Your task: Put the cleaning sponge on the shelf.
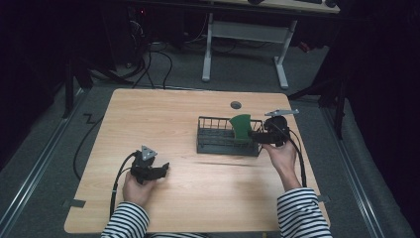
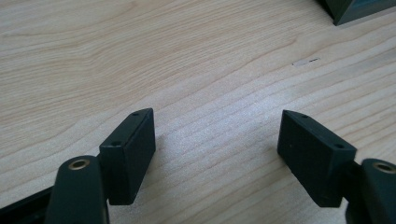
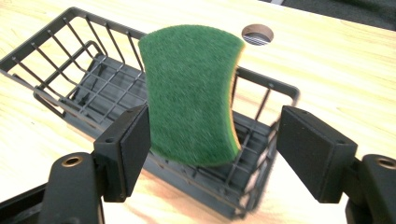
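Green sponge [image 3: 191, 93] upright in wire basket [image 3: 70, 65], just beyond right gripper [image 3: 215, 149] fingers, jaws released; left gripper [image 2: 217, 154] released, over bare table [image 2: 187, 56].

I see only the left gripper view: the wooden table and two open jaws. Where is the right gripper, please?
Observer: The right gripper is at the right end of a dark wire basket on the table.
Operator: Is something inside this basket?
Observer: Yes, a green sponge stands on edge in that end and rises above the rim.
Operator: Does the gripper hold it?
Observer: No. In the right gripper view the jaws stand wide, with a clear gap between the sponge and one jaw.
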Available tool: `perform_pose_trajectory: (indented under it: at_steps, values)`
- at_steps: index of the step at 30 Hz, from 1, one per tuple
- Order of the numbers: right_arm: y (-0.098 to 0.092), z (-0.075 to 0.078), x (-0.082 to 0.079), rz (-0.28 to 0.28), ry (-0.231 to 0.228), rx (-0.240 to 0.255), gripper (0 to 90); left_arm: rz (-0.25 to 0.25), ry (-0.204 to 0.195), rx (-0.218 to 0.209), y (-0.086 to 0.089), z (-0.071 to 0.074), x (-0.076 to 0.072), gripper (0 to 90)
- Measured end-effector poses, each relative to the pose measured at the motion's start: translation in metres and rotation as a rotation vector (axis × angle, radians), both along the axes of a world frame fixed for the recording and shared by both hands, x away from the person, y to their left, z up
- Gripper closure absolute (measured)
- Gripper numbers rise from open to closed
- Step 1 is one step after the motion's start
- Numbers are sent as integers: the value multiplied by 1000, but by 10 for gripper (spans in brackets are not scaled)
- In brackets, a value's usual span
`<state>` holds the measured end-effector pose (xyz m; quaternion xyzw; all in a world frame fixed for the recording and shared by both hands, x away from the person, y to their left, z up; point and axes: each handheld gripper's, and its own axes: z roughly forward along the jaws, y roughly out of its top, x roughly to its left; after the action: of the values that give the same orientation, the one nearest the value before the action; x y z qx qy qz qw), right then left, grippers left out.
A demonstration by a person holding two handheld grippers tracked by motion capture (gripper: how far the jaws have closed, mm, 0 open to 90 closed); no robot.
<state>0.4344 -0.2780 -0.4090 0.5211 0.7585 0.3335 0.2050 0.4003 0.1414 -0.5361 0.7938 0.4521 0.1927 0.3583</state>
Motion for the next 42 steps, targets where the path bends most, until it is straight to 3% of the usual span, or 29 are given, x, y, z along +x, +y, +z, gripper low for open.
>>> perform_pose_trajectory:
  at_steps: [4, 7, 13, 19, 28, 42]
  values:
    - [-10, 7, -11, -10, -39, 23, 302, 0, 1, -2, 0, 0, 0, 282]
    - [-17, 9, -17, -13, -42, 50, 304, 1, 0, -1, 0, 0, 0, 282]
    - [-26, 9, -27, -27, -47, 54, 307, 0, 1, -2, 0, 0, 0, 282]
    - [-34, 17, -40, -25, -79, 73, 318, -1, 2, -2, 0, 0, 0, 282]
    - [-55, 11, -59, -50, -82, 121, 323, 0, 2, -3, 0, 0, 0, 282]
    - [-73, 2, -86, -67, -100, 152, 325, 2, 0, -2, 0, 0, 0, 282]
